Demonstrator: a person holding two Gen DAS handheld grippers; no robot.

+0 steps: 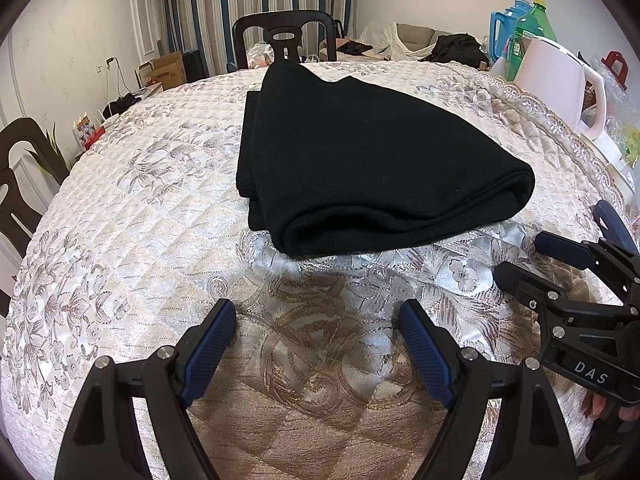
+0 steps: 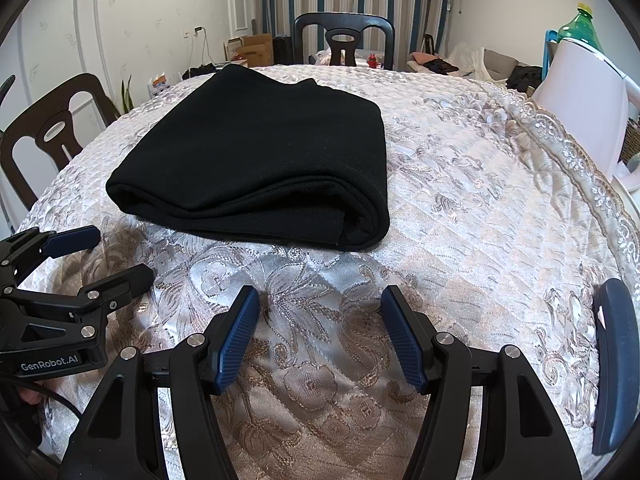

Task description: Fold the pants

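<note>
**Pants folded, both grippers standing off**

Pants (image 1: 372, 160) lie as a thick black bundle on the quilted tablecloth (image 1: 132, 216), several layers stacked with the rounded fold edge facing the grippers. The left gripper (image 1: 316, 332) hangs short of the pants over bare cloth, fingers spread wide with nothing between them. The right gripper (image 2: 320, 320) sits beside it, also short of the pants, fingers apart and empty. Neither touches the fabric.

The fold looks finished or close to it (the far end of the bundle is less tidy, with one corner sticking out past the rest). The risk from here is undoing it: a pinch that catches only the top layer would peel the stack open, and a finger dragged along the slippery tablecloth could bunch it and shift the bundle. A white kettle (image 1: 560, 88) stands well to the right of the pants near the table edge, and a wide sweep could knock it.
</note>
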